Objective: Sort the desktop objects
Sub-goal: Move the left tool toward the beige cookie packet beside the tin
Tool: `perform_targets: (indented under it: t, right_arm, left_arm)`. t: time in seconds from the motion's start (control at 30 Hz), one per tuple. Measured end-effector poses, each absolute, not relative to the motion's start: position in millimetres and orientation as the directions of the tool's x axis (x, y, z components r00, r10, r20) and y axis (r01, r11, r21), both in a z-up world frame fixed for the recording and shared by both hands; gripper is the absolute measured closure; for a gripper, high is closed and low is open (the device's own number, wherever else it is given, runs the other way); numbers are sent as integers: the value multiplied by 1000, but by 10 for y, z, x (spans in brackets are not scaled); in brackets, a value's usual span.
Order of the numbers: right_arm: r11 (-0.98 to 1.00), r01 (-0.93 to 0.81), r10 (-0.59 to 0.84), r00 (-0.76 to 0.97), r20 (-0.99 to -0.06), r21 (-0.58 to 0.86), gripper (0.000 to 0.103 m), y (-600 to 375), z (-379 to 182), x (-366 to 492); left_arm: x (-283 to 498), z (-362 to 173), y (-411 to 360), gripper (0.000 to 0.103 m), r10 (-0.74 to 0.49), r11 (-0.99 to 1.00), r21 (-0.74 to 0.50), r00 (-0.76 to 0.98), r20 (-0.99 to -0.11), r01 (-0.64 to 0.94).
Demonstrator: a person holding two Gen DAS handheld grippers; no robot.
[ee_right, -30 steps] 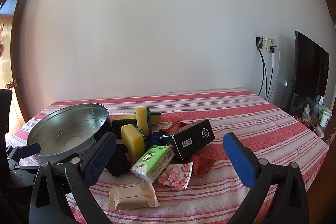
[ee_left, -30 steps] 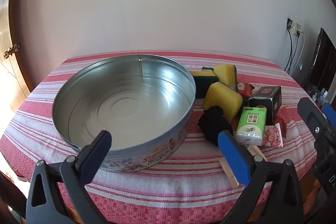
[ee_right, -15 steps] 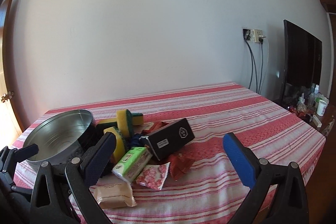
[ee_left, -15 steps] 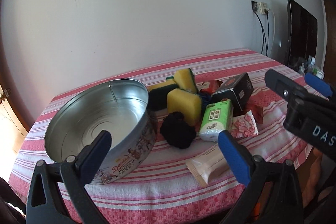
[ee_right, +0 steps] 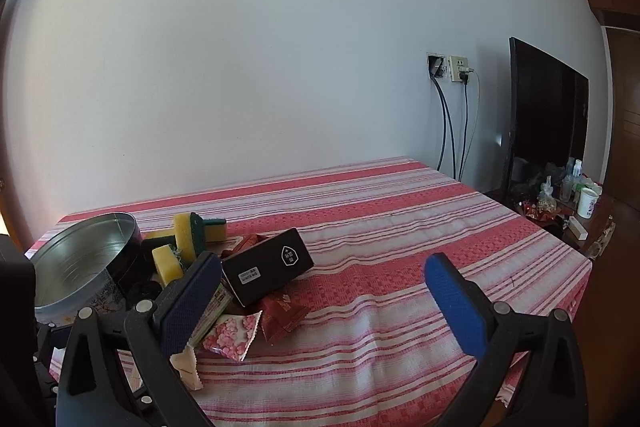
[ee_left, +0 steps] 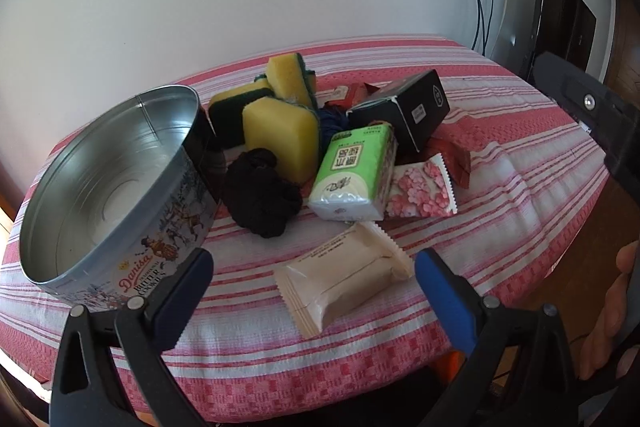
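An empty round cookie tin (ee_left: 108, 187) stands at the left of the striped table. Right of it lies a pile: yellow-green sponges (ee_left: 280, 131), a black cloth ball (ee_left: 260, 197), a green tissue pack (ee_left: 352, 171), a black box (ee_left: 404, 111), a pink flowered packet (ee_left: 420, 191), red packets (ee_left: 452, 157) and a beige snack packet (ee_left: 344, 279). My left gripper (ee_left: 312, 291) is open and empty, just in front of the beige packet. My right gripper (ee_right: 324, 301) is open and empty, right of the pile; the black box (ee_right: 268, 265) and the tin (ee_right: 80, 259) show at its left.
The red and white striped tablecloth (ee_right: 400, 227) runs right to the table edge. A dark TV (ee_right: 544, 119) and a low stand with bottles and a cup (ee_right: 588, 201) are at the far right. Cables hang from wall sockets (ee_right: 452, 67). A white wall is behind.
Both grippers have swung to the right. In the left view the tin has slid from the centre to the left and the pile and beige packet have come closer. Both grippers stay open.
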State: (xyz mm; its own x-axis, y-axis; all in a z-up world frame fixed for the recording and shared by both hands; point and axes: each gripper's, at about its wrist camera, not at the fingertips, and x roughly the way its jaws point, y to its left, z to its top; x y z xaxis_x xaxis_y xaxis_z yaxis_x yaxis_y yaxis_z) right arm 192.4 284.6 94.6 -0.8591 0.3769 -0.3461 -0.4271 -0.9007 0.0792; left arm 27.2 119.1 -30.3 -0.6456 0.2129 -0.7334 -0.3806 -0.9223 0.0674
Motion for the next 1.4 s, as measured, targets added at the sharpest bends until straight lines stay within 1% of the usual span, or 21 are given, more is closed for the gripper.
perform_targets:
  t: [0.13,0.37,0.53,0.6,0.67,0.7,0.83,0.87,0.9,1.0,1.17,1.27,1.33,1.4]
  right_arm:
    - [-900,-429,380,-859,-344,78,0,2875,935,1946]
    - [-900,-427,374,-860,-347,89,0,2922,920,1974]
    - [-900,-430,385,-858,-341,67,0,2917,917,1985]
    - [-899,-434,389,-856,-340,65,0,2926,907,1985]
    - [-899,-433,385,-856,-345,71,0,2943,892,1978]
    - [-899,-432,383,-856,-348,73,0,2952,882,1977]
    - [-902,-424,372,-856,-359,77,0,2964,853,1954]
    - [-905,-420,367,-857,-361,76,0,2963,845,1952]
    - [-907,-415,363,-858,-364,74,0,2958,836,1943]
    - [-913,-401,346,-858,-379,74,0,2952,805,1915]
    - [-922,-381,310,-834,-456,70,0,2946,674,1774]
    - [-939,-332,248,-835,-492,91,0,2903,586,1700]
    - [-942,-321,230,-830,-509,97,0,2879,549,1667]
    - [-942,-322,233,-824,-516,89,0,2865,534,1651]
  left_arm:
    - [238,-368,1211,3,220,-920,51,-619,-754,-389]
    - [157,-494,1200,11,230,-923,4,-558,-797,-385]
    - [105,-547,1186,12,239,-926,-24,-536,-810,-376]
    - [88,-572,1193,21,244,-925,-32,-527,-815,-378]
    - [66,-598,1193,26,246,-924,-34,-525,-815,-380]
    - [66,-601,1192,32,245,-924,-30,-531,-811,-381]
    - [66,-592,1165,40,250,-922,-28,-541,-803,-386]
    - [61,-589,1140,44,256,-921,-33,-541,-801,-387]
    - [65,-585,1129,50,261,-920,-34,-543,-798,-391]
    - [73,-587,1121,55,277,-910,-36,-542,-793,-413]
    - [98,-574,1099,58,298,-900,-40,-545,-783,-434]
    - [92,-566,1094,58,300,-896,-29,-556,-775,-444]
    - [58,-582,1085,58,310,-891,-37,-546,-778,-453]
    - [47,-587,1064,54,325,-884,-49,-535,-780,-464]
